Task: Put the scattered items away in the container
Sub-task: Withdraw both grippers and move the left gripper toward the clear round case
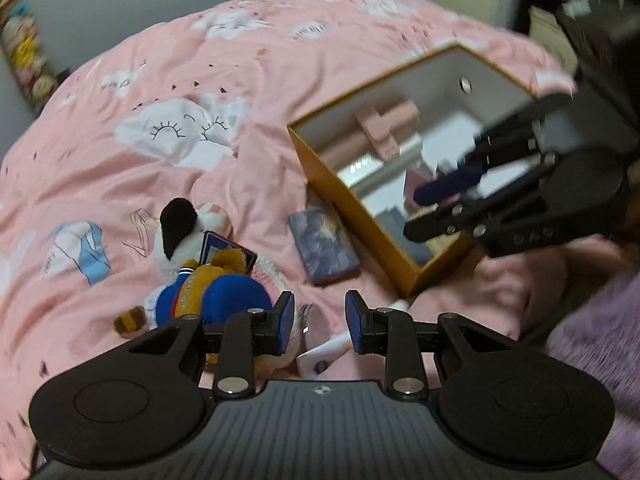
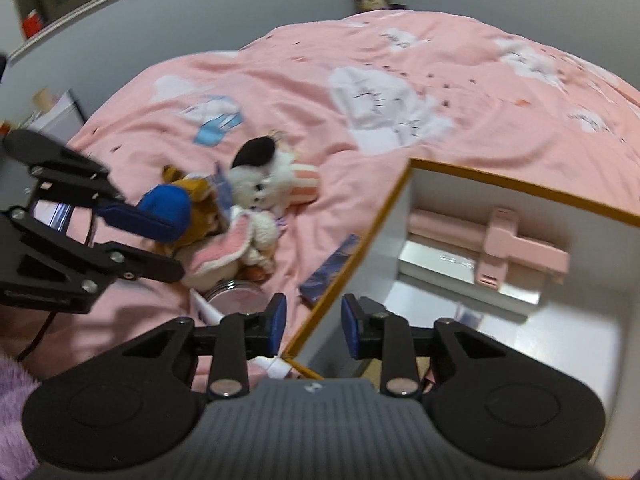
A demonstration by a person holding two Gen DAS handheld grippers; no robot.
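An open box (image 1: 352, 200) with orange walls and a white inside (image 2: 592, 344) lies on the pink bed; a pink clip-like item (image 2: 516, 248) and flat packets lie in it. Plush toys (image 1: 200, 272) (image 2: 256, 184) are heaped left of the box, with a small dark blue card pack (image 1: 322, 244) (image 2: 332, 268) beside the box wall and a round tin (image 2: 236, 298) near them. My left gripper (image 1: 320, 326) is open and empty above the toys. My right gripper (image 2: 313, 326) is open and empty, straddling the box's near corner.
The pink cloud-print duvet (image 1: 180, 92) covers the whole bed. A purple fluffy sleeve (image 1: 600, 344) shows at the right edge. Shelves with small toys (image 1: 24, 52) stand beyond the bed at the left, and furniture (image 1: 560, 20) at the far right.
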